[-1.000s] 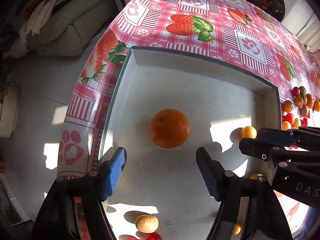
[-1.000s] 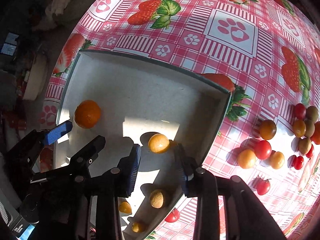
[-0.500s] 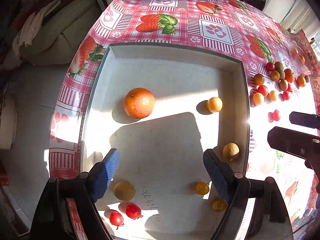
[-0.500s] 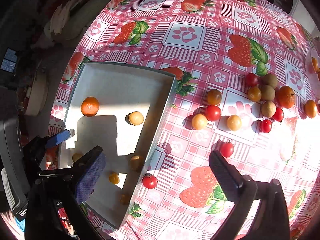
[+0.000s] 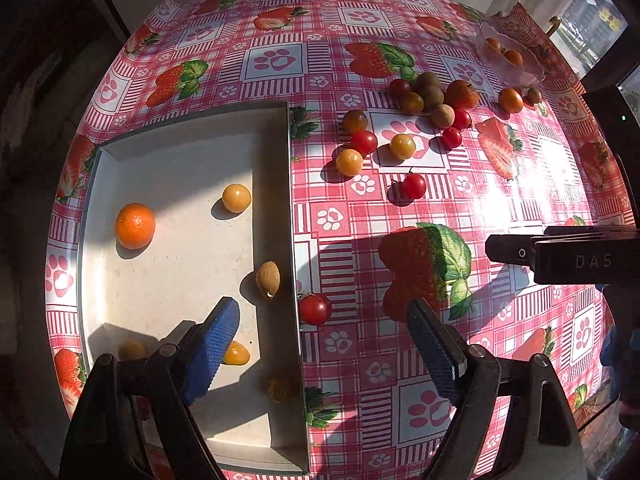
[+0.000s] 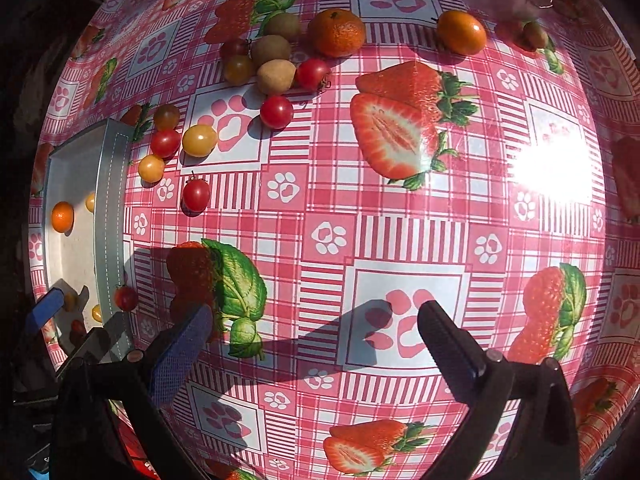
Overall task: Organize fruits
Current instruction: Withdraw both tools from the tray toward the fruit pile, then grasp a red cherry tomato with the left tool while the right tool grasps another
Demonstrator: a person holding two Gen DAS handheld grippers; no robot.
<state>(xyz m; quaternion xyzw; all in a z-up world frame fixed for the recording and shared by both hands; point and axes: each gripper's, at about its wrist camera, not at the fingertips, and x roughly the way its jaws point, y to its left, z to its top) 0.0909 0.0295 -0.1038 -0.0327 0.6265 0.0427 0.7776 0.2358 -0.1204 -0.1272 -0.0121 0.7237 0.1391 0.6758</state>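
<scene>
You've swung both grippers off the tray (image 5: 288, 216) over the counter (image 6: 400, 220); your right gripper (image 6: 316, 344), dropping its yellow fruit (image 5: 236, 198), spread wide, empty; left gripper (image 5: 320, 344) widened slightly, empty.

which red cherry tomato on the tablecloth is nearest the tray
The small red cherry tomato resting right against the white tray's outer wall, low in the left wrist view; the other red ones lie farther out among the scattered fruit.

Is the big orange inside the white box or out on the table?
Inside. The big orange sits on the floor of the white box, with the box's walls around it. Another orange lies out on the tablecloth.
</scene>
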